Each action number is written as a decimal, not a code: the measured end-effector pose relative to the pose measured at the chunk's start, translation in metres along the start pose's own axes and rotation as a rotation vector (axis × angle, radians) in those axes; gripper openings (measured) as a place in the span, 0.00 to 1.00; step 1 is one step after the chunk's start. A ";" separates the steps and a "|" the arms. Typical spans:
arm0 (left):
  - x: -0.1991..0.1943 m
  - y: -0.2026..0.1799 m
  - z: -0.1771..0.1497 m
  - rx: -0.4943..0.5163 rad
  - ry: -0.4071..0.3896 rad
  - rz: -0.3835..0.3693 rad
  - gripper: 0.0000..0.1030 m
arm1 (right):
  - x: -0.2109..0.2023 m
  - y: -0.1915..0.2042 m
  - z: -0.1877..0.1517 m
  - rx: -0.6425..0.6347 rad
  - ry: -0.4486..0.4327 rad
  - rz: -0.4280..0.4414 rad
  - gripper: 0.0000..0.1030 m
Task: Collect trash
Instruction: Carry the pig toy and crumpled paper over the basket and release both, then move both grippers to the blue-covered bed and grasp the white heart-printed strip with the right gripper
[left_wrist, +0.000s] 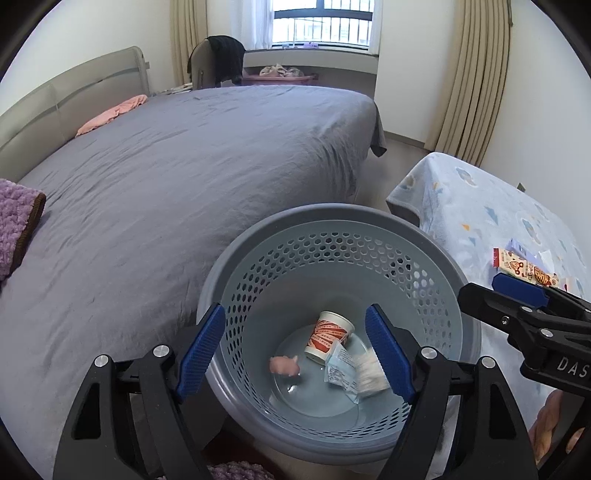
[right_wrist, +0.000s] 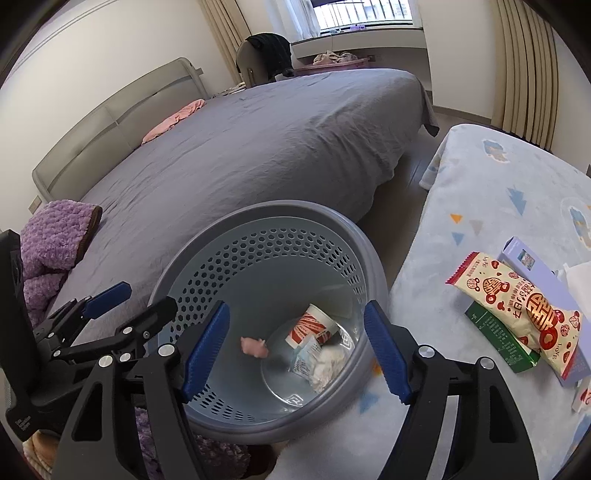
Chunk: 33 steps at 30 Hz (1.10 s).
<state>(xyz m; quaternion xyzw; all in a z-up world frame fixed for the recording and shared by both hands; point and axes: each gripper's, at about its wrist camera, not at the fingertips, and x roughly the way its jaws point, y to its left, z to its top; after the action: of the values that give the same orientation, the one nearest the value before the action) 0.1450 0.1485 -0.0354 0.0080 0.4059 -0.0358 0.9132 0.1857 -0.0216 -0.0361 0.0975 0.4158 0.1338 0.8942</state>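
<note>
A grey-blue perforated basket (left_wrist: 332, 214) (right_wrist: 266, 206) stands on the floor between the bed and a low table. On its bottom lie a red-and-white paper cup (left_wrist: 330, 334) (right_wrist: 314, 326), a pink crumpled scrap (left_wrist: 284, 365) (right_wrist: 255, 347), a pale blue wrapper (left_wrist: 341, 369) (right_wrist: 306, 360) and a white tissue (left_wrist: 371, 373) (right_wrist: 330, 363). My left gripper (left_wrist: 295, 308) (right_wrist: 149, 295) hangs open over the basket's mouth, nothing between its blue pads. Beside it my right gripper (right_wrist: 295, 304) (left_wrist: 480, 286) is open and empty too.
A red-and-cream snack bag (right_wrist: 517, 306) (left_wrist: 524, 267), a green box (right_wrist: 498, 339) and a lavender box (right_wrist: 532, 269) lie on the low table's blue patterned blanket (right_wrist: 480, 177). The grey bed (left_wrist: 184, 166) fills the left, with a purple fluffy blanket (right_wrist: 55, 232) at its near edge.
</note>
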 end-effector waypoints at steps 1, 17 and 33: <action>0.001 0.000 0.000 -0.002 0.003 -0.001 0.74 | 0.000 0.000 0.000 -0.001 -0.002 -0.003 0.70; 0.005 0.003 -0.007 -0.016 0.010 0.027 0.79 | 0.000 0.006 -0.011 -0.024 0.009 -0.039 0.70; -0.016 -0.004 -0.013 0.021 -0.004 0.014 0.79 | -0.022 0.003 -0.017 -0.005 -0.019 -0.075 0.70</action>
<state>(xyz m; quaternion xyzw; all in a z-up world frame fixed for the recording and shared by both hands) 0.1248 0.1462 -0.0321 0.0206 0.4037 -0.0335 0.9141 0.1586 -0.0252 -0.0298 0.0811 0.4104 0.1001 0.9028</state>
